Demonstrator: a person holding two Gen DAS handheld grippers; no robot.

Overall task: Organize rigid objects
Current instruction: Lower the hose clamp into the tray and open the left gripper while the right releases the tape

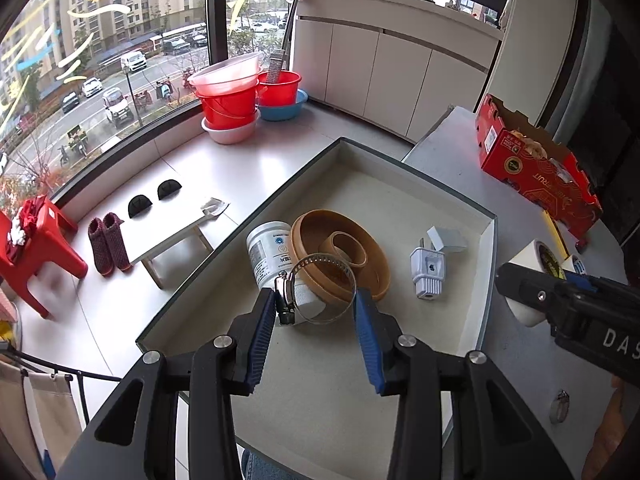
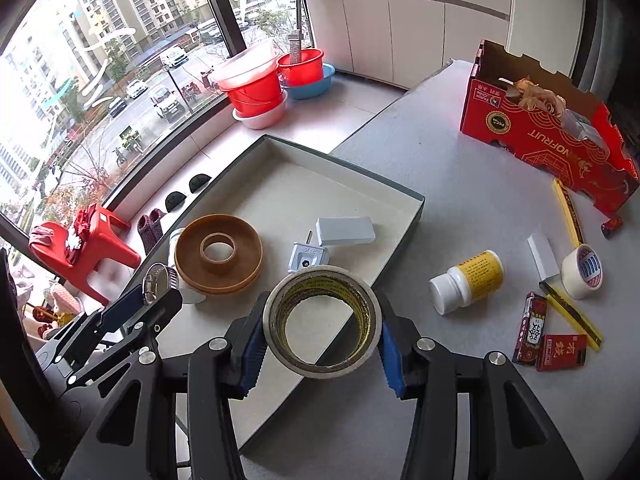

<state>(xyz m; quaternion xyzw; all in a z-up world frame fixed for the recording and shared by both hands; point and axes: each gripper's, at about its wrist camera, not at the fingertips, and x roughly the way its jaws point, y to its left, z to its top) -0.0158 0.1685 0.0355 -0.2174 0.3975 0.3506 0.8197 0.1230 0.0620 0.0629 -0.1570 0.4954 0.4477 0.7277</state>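
My left gripper (image 1: 316, 304) is shut on a metal hose clamp (image 1: 320, 264), which hangs just above the near left part of a shallow grey tray (image 1: 420, 172). In the tray lie a white bottle (image 1: 266, 250), a brown ring-shaped dish (image 1: 360, 276) with a small tape roll inside, a white plug (image 1: 428, 274) and a grey box (image 1: 448, 238). My right gripper (image 2: 322, 312) is shut on a large pale tape roll (image 2: 324, 364), held over the tray's near right edge (image 2: 400, 236). The left gripper (image 2: 158, 284) and its clamp (image 2: 154, 280) show at the left of the right wrist view.
On the table right of the tray are a red fruit box (image 2: 540, 136), a yellow-labelled pill bottle (image 2: 468, 280), a small tape roll (image 2: 582, 272), a white block (image 2: 542, 256), yellow pencils (image 2: 568, 212) and small red packs (image 2: 560, 352). Another hose clamp (image 1: 560, 404) lies near the table's front.
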